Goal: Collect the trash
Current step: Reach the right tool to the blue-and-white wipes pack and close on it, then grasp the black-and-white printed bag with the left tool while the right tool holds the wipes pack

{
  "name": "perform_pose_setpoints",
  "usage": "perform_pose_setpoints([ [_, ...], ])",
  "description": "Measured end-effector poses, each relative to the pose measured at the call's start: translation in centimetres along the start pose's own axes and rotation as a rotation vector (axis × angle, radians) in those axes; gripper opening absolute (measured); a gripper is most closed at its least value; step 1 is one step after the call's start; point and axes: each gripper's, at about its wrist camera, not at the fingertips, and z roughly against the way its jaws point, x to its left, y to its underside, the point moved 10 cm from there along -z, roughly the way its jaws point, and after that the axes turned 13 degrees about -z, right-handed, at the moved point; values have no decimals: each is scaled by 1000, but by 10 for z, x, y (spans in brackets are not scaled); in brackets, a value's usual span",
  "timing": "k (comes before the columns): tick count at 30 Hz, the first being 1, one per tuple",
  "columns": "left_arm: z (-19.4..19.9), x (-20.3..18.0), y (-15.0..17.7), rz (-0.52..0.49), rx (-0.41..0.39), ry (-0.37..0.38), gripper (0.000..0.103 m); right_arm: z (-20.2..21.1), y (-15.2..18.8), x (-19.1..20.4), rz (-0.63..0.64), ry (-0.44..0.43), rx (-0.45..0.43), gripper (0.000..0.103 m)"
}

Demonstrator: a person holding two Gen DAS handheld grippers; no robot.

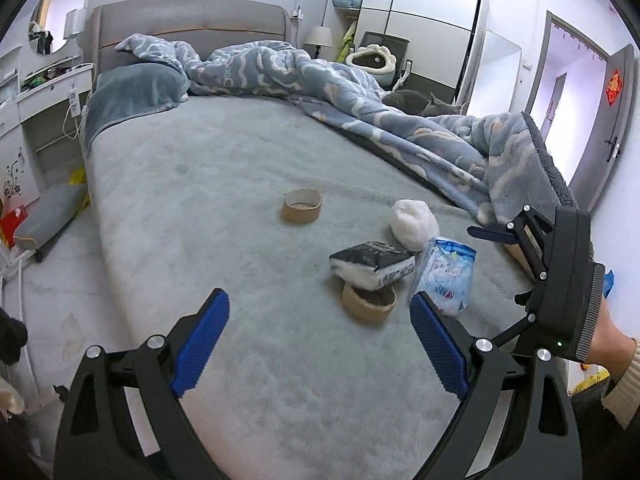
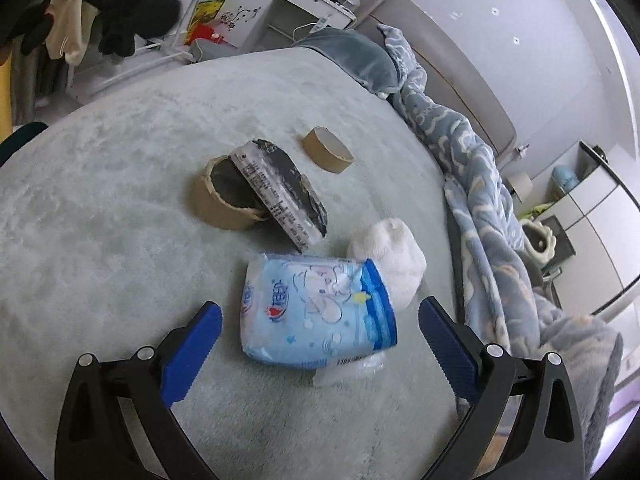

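Right gripper [image 2: 320,340]: jaws spread, the blue pack [image 2: 316,312] lies between them on the bed [image 2: 100,240]. Expect it light, soft and slippery; pinch across its middle. Left gripper [image 1: 320,344]: jaws spread, empty. Cardboard ring [image 2: 224,196] at 11 o'clock.

1. We are in a home bedroom: ahead of the left claw [image 1: 320,344] spreads a wide bed [image 1: 224,184] under a pale fleece cover.
2. Beyond it, at the far end, we see a padded headboard [image 1: 188,16], a pillow [image 1: 136,84] and a rumpled blue blanket [image 1: 340,88].
3. Far ahead to the right stand a wardrobe [image 1: 432,28] and a bedside lamp [image 1: 319,38].
4. To the far left, we find a round mirror [image 1: 56,16] above a white dressing table [image 1: 44,96].
5. At the far right, a door [image 1: 600,128] stands open.
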Motion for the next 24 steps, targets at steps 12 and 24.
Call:
perform_pose_setpoints([
  [12, -35, -17, -12, -30, 30, 43, 93, -15, 2, -23, -168, -117, 60, 73],
  [24, -70, -23, -12, -22, 92, -7, 93, 4, -6, -50, -363, -229, 6, 70],
])
